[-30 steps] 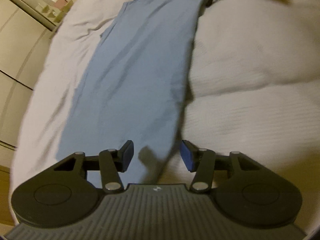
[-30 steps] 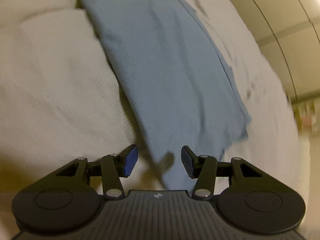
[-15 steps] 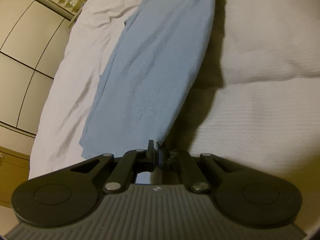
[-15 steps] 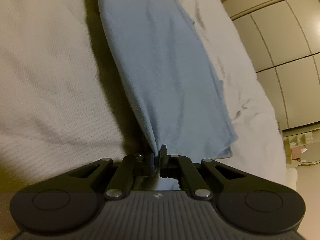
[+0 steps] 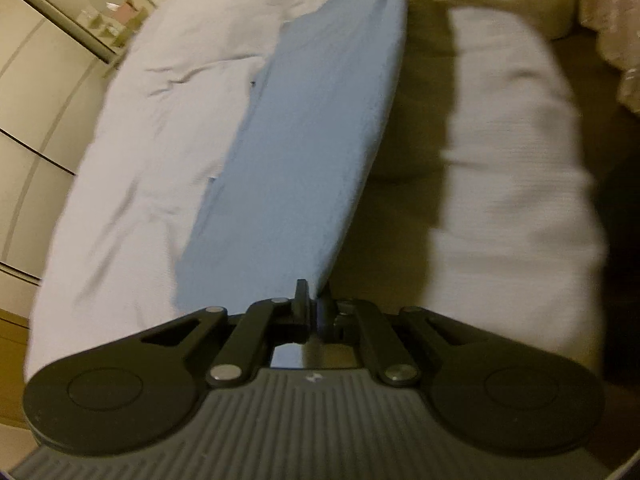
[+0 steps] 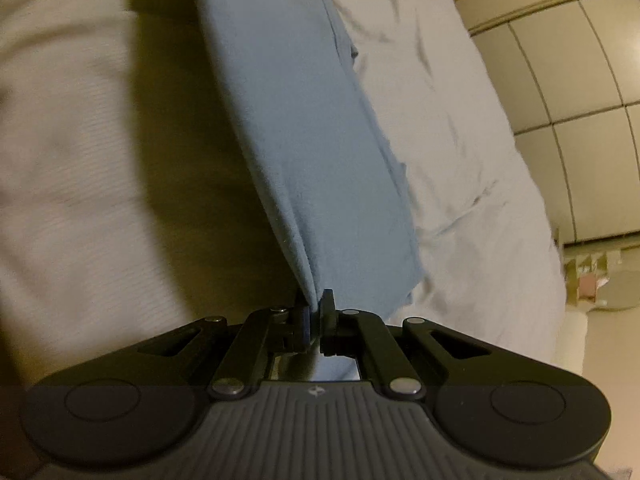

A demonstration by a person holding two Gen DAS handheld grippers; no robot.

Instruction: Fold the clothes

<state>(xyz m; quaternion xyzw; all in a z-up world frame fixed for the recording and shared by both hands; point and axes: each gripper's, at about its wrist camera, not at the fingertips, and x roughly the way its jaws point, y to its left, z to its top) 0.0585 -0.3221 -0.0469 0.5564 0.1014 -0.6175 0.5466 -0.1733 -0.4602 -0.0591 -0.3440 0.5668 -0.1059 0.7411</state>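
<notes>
at lower centre of each wrist view, left claw [image 5: 311, 307] and right claw [image 6: 316, 312] each clenched on opposite ends of blue garment [image 5: 304, 152], long axis stretched between them, lifted over bed [image 5: 140, 152].

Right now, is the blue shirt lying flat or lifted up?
Lifted: both hand-held grippers pinch one edge of the blue shirt, casting a shadow on the bed.

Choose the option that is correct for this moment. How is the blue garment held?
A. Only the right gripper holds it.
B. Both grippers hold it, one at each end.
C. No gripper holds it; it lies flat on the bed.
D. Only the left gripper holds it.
B: the left gripper and the right gripper each have their jaws shut on an end of the blue garment.
</notes>
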